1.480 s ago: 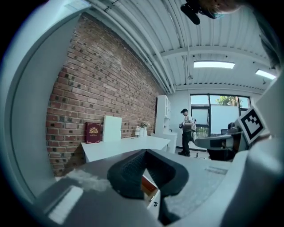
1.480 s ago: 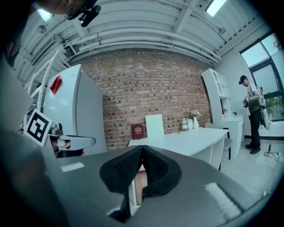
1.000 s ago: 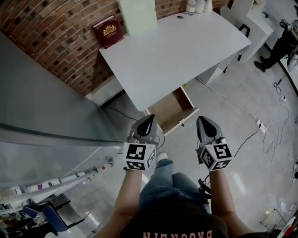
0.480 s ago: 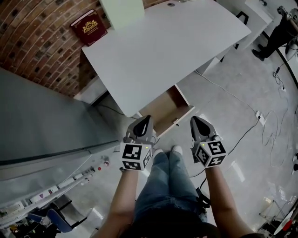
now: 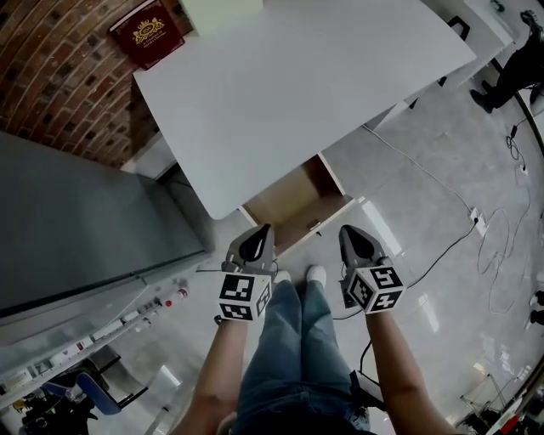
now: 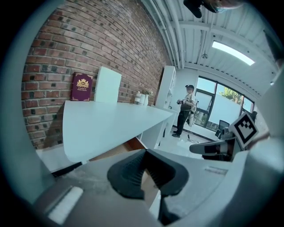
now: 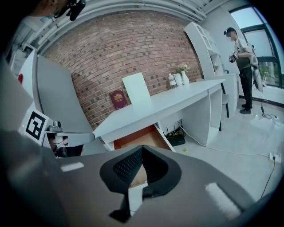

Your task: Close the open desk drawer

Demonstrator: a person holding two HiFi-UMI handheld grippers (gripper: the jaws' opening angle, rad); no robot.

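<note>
The white desk [image 5: 289,93] has one drawer [image 5: 291,202] pulled out under its near edge, wooden inside, white front panel [image 5: 321,223] facing me. My left gripper [image 5: 264,228] hovers just in front of the panel's left end, jaws shut and empty. My right gripper [image 5: 344,229] is at the panel's right end, also shut and empty. Neither visibly touches the drawer. In the left gripper view the left gripper [image 6: 145,151] points at the drawer [image 6: 132,143] below the desktop. In the right gripper view the right gripper [image 7: 142,147] points at the drawer [image 7: 138,138].
A red book [image 5: 146,32] and a pale box [image 5: 219,10] stand at the desk's back by the brick wall. A grey cabinet [image 5: 76,221] lies left. Cables [image 5: 501,246] trail on the floor at right, where a person [image 5: 510,72] stands. My legs [image 5: 293,340] are below the grippers.
Both grippers have sunk and come closer to the drawer's front panel. The jaws stayed shut.
</note>
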